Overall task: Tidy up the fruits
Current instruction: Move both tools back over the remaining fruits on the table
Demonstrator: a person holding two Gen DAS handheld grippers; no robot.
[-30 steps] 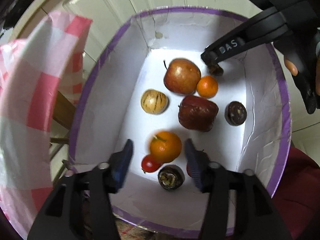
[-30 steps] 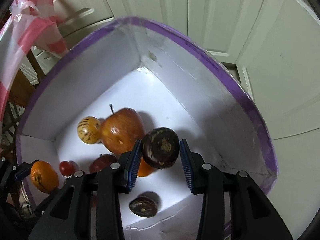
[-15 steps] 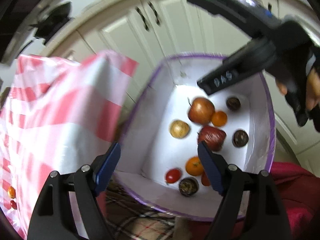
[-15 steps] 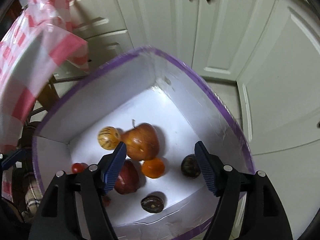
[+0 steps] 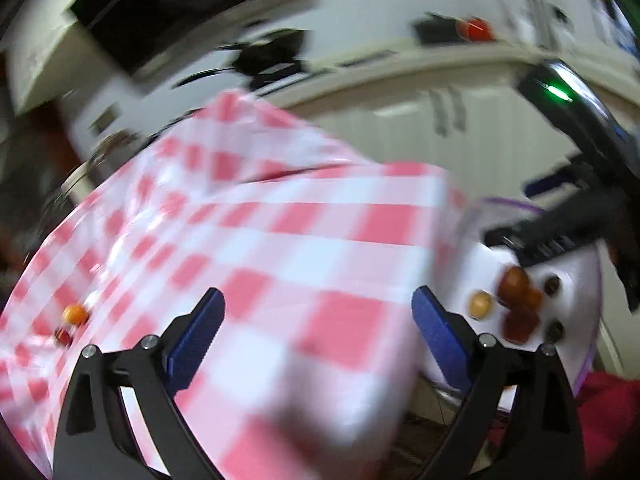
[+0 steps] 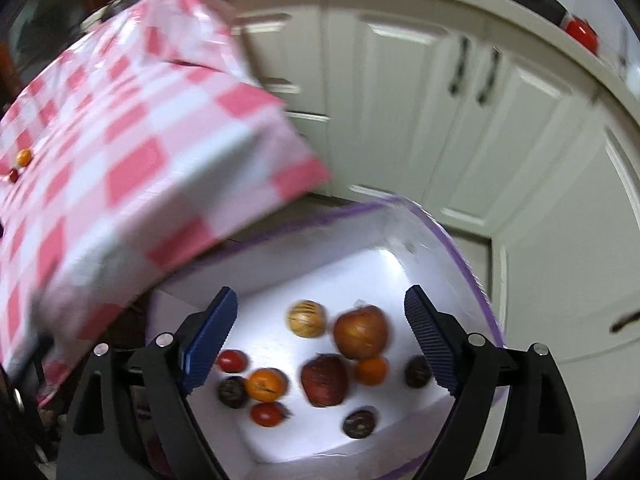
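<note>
At the far left of the left wrist view, a small orange fruit (image 5: 75, 313) and a red one (image 5: 63, 336) lie on the checked tablecloth (image 5: 280, 240), left of the empty, wide-open left gripper (image 5: 318, 330), the nearer one; lower right, the right gripper (image 6: 320, 336) hangs spread and empty over the purple-rimmed box (image 6: 464, 248) of fruit.

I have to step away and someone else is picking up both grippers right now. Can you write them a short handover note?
Left gripper: open, empty, facing the checked tablecloth.
Right gripper: open, empty, above the purple-rimmed box.
In the box: an apple, two oranges, a striped fruit, small red ones and dark round ones.
Left: a small orange fruit and a red one still lie on the tablecloth.
</note>
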